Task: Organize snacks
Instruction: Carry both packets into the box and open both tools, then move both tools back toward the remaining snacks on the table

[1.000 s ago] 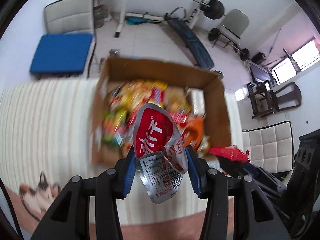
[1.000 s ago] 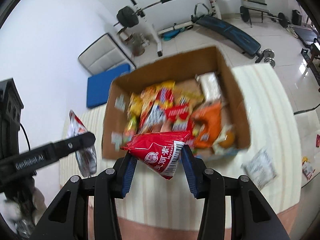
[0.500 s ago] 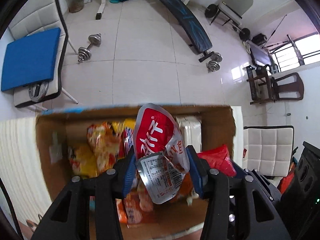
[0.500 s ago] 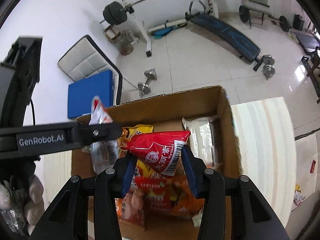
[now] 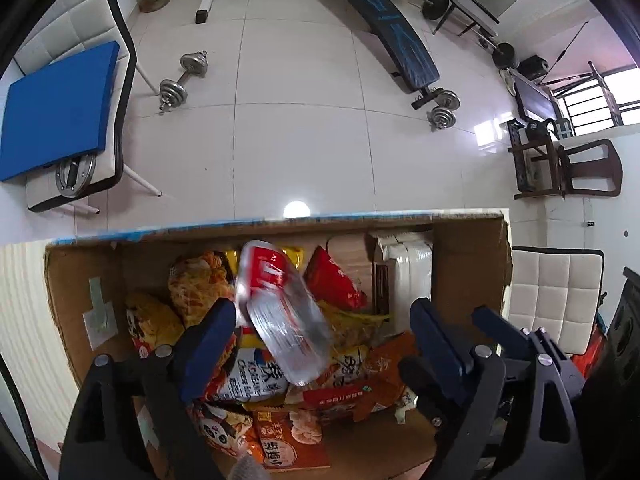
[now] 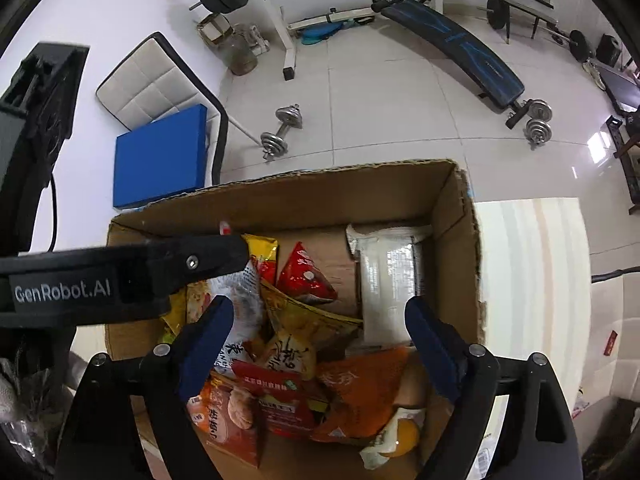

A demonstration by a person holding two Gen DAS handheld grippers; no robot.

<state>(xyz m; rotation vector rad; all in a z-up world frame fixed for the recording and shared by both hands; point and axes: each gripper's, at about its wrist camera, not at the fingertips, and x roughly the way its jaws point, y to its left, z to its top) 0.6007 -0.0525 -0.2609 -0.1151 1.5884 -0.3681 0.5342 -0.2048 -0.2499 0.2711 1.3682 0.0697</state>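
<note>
Over the cardboard box both grippers point steeply down; the left gripper has its jaws opening, and the silver-and-red packet sits blurred between them, touching neither pad that I can see, looking as if it is dropping onto the heap of snacks; the right gripper is opening too, with nothing between its jaws, and a red triangular pouch lies in the box just beyond it; these are light, crinkly foil bags, soft and puffed with air, so my guess is they slide off one another and crush under a hard squeeze; best taken by a flat sealed edge or corner, gently; the white wrapped pack by the box's right wall looks stiffer and would suit a pinch across its width.
</note>
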